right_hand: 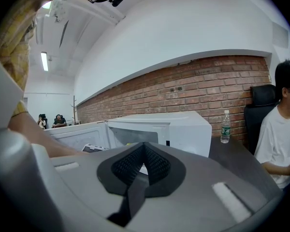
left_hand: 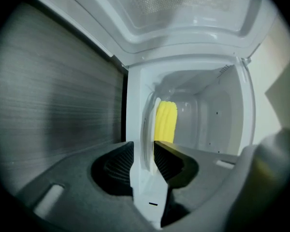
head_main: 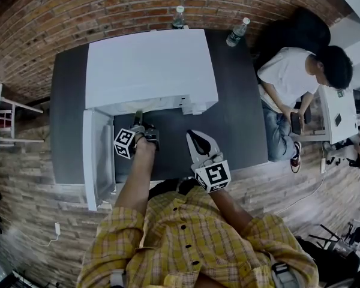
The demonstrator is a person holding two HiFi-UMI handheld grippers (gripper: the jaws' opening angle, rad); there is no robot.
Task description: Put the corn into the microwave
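Note:
The yellow corn [left_hand: 166,122] lies inside the white microwave [head_main: 150,65], whose door [head_main: 99,155] hangs open to the left. My left gripper [head_main: 138,122] reaches into the oven's mouth. In the left gripper view its jaws [left_hand: 144,153] stand apart with nothing pinched, and the corn rests just beyond their tips. My right gripper [head_main: 195,140] hovers over the dark table [head_main: 240,119] in front of the microwave [right_hand: 174,127], its jaws [right_hand: 145,151] closed tip to tip on nothing.
Two water bottles [head_main: 179,17] [head_main: 237,32] stand at the table's far edge by the brick wall. A seated person in a white shirt [head_main: 288,83] is at the table's right side. A white chair [head_main: 12,119] stands off to the left.

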